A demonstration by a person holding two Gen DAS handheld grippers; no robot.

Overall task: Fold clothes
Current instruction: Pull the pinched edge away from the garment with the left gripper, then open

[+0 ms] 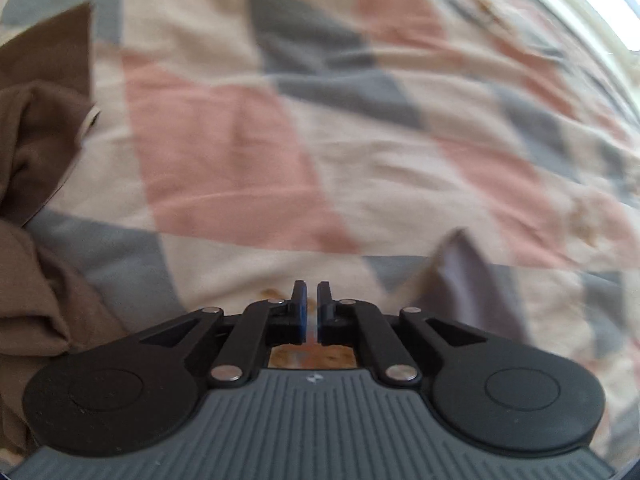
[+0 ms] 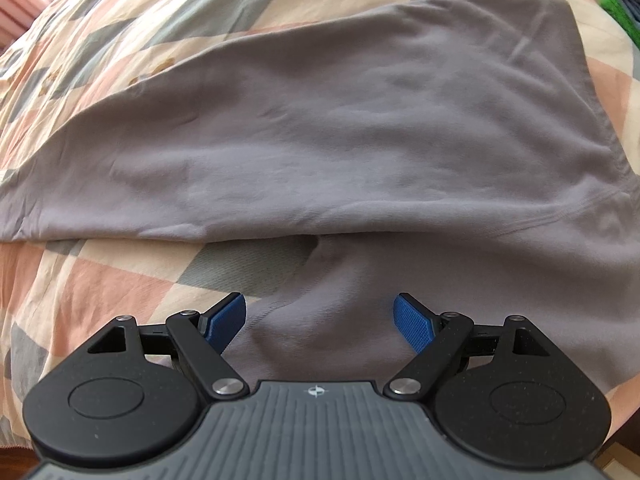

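Clearly the folding is only getting started: the grey shirt [image 2: 340,128] is lying half-folded on the patchwork bedspread [image 2: 100,280], the right gripper [image 2: 320,320] is hanging wide open over its sleeve, and the left gripper [image 1: 311,304] is closed on nothing.

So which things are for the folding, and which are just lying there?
For the folding:
- soft grey cotton garment
- crumpled brown cloth garment
- left tongs, shut
- right tongs, open

Just lying there:
- pink, grey and cream patchwork bedcover
- green item

2 garments [image 2: 320,128] [image 1: 36,184], 1 quilt [image 1: 280,152]
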